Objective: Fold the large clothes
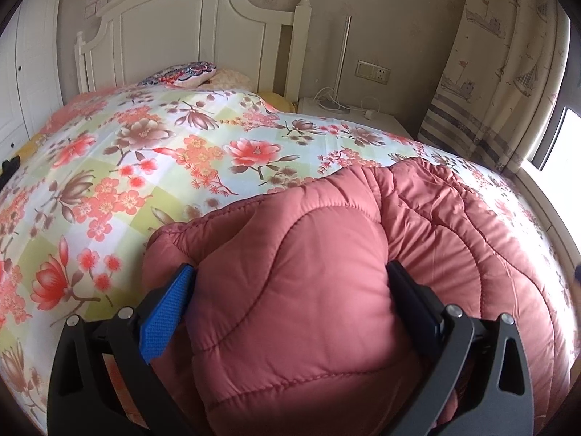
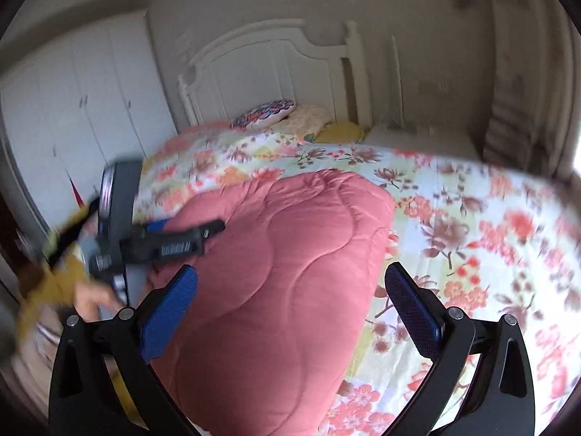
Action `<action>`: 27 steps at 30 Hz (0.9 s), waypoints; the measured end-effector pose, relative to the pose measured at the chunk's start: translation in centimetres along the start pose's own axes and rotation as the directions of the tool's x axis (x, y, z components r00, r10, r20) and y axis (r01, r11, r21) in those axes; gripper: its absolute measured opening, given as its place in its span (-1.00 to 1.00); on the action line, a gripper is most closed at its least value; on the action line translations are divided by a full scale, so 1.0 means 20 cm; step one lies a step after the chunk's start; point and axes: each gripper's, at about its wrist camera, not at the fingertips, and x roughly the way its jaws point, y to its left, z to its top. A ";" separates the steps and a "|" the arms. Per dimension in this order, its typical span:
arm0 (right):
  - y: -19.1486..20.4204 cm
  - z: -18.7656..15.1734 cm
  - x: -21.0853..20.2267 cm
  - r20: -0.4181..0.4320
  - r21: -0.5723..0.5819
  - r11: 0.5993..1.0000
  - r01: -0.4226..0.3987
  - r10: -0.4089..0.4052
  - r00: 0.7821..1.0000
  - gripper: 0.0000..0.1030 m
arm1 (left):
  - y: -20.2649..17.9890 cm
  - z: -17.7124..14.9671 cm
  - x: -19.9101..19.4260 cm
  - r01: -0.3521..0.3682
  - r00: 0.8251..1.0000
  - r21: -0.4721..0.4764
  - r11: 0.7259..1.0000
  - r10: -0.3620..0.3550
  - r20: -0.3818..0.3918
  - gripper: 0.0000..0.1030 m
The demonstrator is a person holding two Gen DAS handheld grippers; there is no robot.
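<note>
Now I'm mid-fold: my left claw (image 1: 290, 283) pinches a thick bundle of the pink quilted coat (image 1: 417, 225), which lies on the bed (image 1: 163, 152) ahead. My right claw (image 2: 290, 283) gapes wide, empty, above the coat's edge. Next I'd regrip that edge. No containers visible.

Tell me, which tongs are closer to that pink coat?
Left. The left tongs are clamped around a thick fold of the coat, pads pressed into it. The right tongs stand wide open above the coat, touching nothing.
</note>
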 end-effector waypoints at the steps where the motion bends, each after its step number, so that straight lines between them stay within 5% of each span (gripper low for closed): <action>1: 0.04 -0.04 0.03 -0.023 -0.039 0.999 0.022 -0.022 0.999 0.91 | 0.00 0.00 0.00 0.002 1.000 -0.003 1.000 -0.002 0.001 0.96; 3: 0.13 -0.18 0.20 -0.128 -0.142 0.986 0.092 -0.110 0.986 0.91 | 0.01 0.00 0.00 0.001 1.000 -0.002 1.000 -0.001 0.006 0.96; 8: 0.05 -0.22 0.08 -0.068 -0.112 0.992 0.060 -0.068 0.995 0.91 | 0.00 -0.01 0.01 -0.017 1.000 0.013 1.000 0.017 0.001 0.96; 11: 0.07 -0.29 -0.10 0.031 -0.174 0.977 0.121 -0.118 0.993 0.91 | 0.02 0.00 0.03 0.007 1.000 -0.001 1.000 -0.007 -0.012 0.96; 14: 0.10 -0.44 -0.20 0.039 -0.229 0.969 0.091 -0.085 0.996 0.91 | 0.06 0.00 0.06 0.057 0.997 -0.043 0.997 -0.059 -0.041 0.96; 17: 0.15 -0.57 -0.16 0.037 -0.290 0.936 0.199 -0.197 0.980 0.91 | 0.09 0.01 0.08 0.097 0.993 -0.079 0.992 -0.102 -0.059 0.96; 20: 0.11 -0.54 -0.09 0.021 -0.226 0.950 0.215 -0.216 0.976 0.65 | 0.08 0.00 0.07 0.086 0.995 -0.071 0.994 -0.090 -0.050 0.96; 25: 0.09 -0.49 0.10 0.014 -0.242 0.929 0.280 -0.286 0.958 0.58 | 0.08 -0.01 0.07 0.075 0.996 -0.069 0.995 -0.078 -0.041 0.96; 26: 0.10 -0.49 0.12 0.039 -0.246 0.926 0.286 -0.285 0.958 0.36 | 0.08 -0.01 0.06 0.064 0.997 -0.076 0.995 -0.067 -0.031 0.96; 27: 0.12 -0.48 0.12 0.066 -0.248 0.926 0.285 -0.278 0.958 -0.08 | 0.08 0.00 0.06 0.054 0.998 -0.088 0.995 -0.056 -0.024 0.96</action>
